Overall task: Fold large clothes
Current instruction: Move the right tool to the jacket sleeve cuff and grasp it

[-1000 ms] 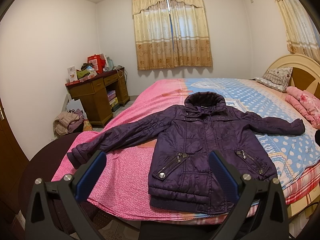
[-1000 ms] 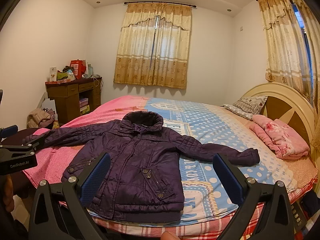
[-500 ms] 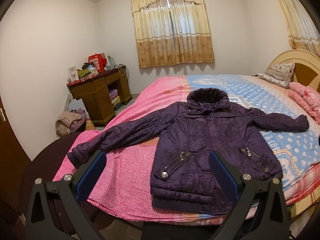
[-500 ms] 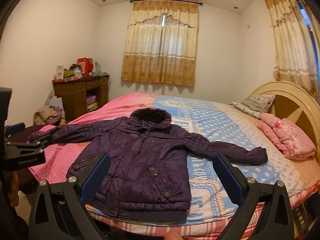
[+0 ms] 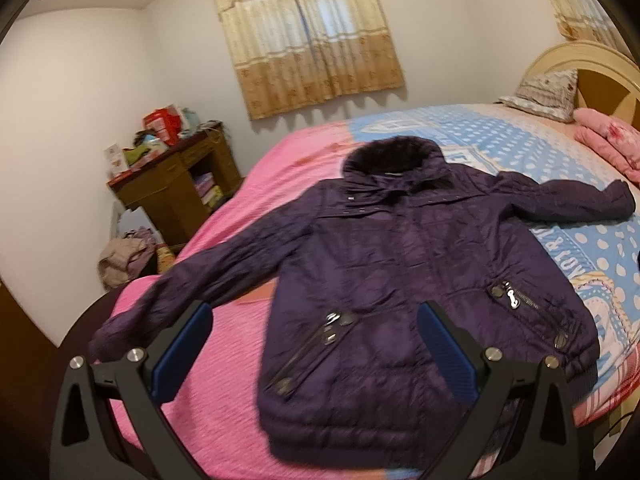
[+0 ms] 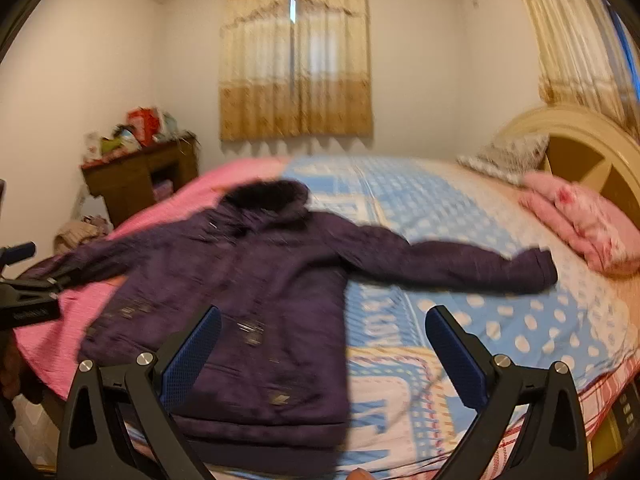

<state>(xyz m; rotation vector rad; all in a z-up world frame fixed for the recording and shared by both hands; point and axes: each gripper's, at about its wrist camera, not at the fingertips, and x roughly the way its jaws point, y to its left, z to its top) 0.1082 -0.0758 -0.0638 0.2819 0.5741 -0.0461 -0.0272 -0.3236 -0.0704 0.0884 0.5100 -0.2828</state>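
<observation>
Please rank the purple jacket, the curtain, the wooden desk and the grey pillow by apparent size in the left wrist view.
1. purple jacket, though it is nearest.
2. curtain
3. wooden desk
4. grey pillow

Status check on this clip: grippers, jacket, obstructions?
Left gripper open, right gripper open, both empty. Purple jacket flat on bed, sleeves spread, unfolded. Nothing on it.

Large dark capitals printed on the blue dotted bedspread (image 5: pixel 576 248), just beside the purple jacket (image 5: pixel 400 264) on its zip-pocket side, partly covered; only "OY & LOV" legible. Small pale lettering on the left gripper (image 6: pixel 28 312), too blurred to read.
</observation>
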